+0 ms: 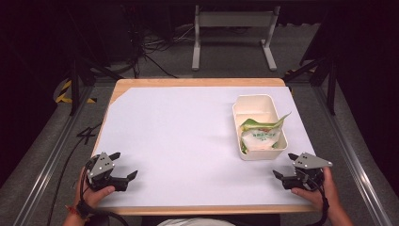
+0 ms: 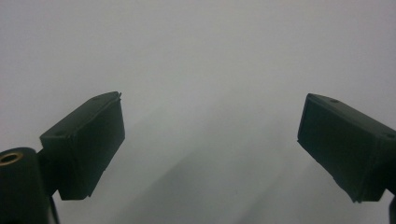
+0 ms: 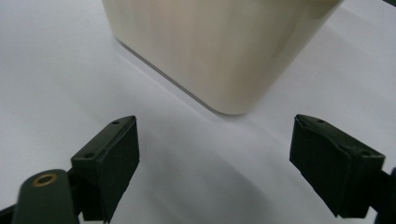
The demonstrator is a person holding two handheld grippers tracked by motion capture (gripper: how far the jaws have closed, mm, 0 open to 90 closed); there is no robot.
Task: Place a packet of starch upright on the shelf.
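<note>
I have the cream plastic bin [image 1: 259,106] sitting on the right half of the table, its long axis running away from me toward the far edge, open side up. Inside it, at the near end, lies a green-and-white snack packet [image 1: 260,135], tilted so one green corner pokes up over the right rim. My right gripper [image 1: 286,165] rests on the sheet just short of the bin's near right corner, pointing left, jaws spread wide with nothing between them; in the right gripper view the bin's rounded corner [image 3: 223,56] stands near ahead of the jaws, apart from them. My left gripper [image 1: 123,165] rests at the near left, well apart from the bin, pointing right, jaws likewise wide and empty. A white sheet [image 1: 179,141] covers the wooden tabletop [image 1: 188,82]. Beyond it I see grey floor, cables [image 1: 150,47] and a white metal stand [image 1: 233,33] in a dark room.
</note>
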